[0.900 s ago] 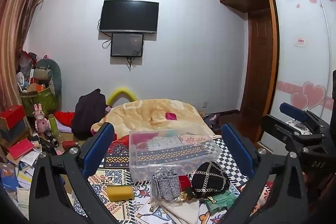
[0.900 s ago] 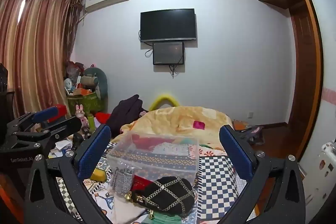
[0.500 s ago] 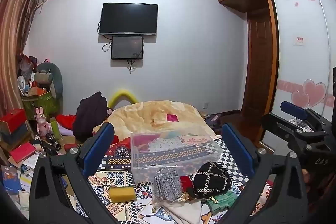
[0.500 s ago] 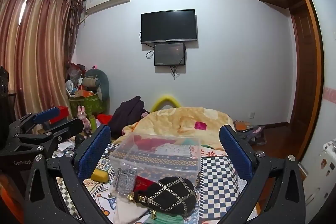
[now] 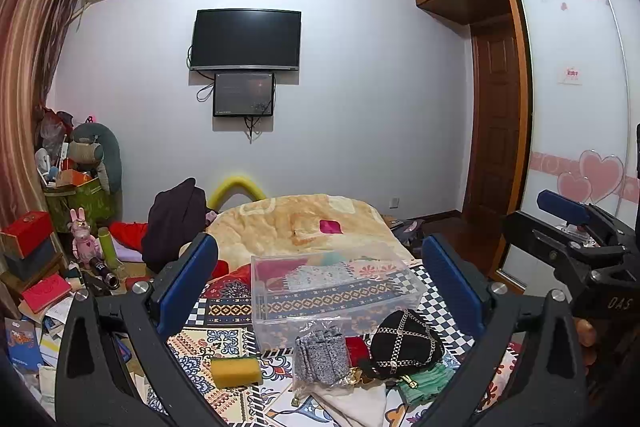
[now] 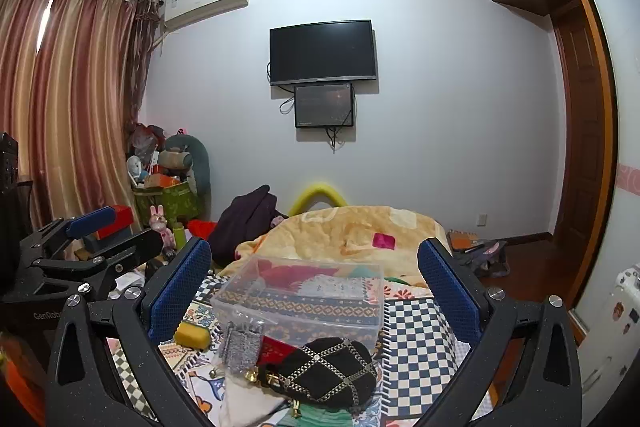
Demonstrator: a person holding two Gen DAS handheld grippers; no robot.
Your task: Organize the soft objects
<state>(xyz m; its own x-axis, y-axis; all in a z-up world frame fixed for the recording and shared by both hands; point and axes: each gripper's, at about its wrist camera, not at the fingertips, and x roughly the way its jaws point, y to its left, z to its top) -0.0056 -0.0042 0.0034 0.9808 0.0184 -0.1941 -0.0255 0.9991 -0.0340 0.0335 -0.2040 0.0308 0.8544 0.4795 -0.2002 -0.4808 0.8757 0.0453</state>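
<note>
Seen from the left wrist, the left gripper (image 5: 320, 281) is held wide apart and empty above the bed (image 5: 436, 291), where a clear box (image 5: 332, 291) stands mid-bed with a yellow sponge (image 5: 236, 370), a grey bagged cloth (image 5: 322, 357) and a black chained pouch (image 5: 406, 345) lying just beside it toward the near edge. From the right wrist, the right gripper (image 6: 314, 287) is likewise spread and empty over the pouch (image 6: 324, 373); judged best, one item should be approached squarely, pinched at its middle and carried into the box (image 6: 298, 297).
</note>
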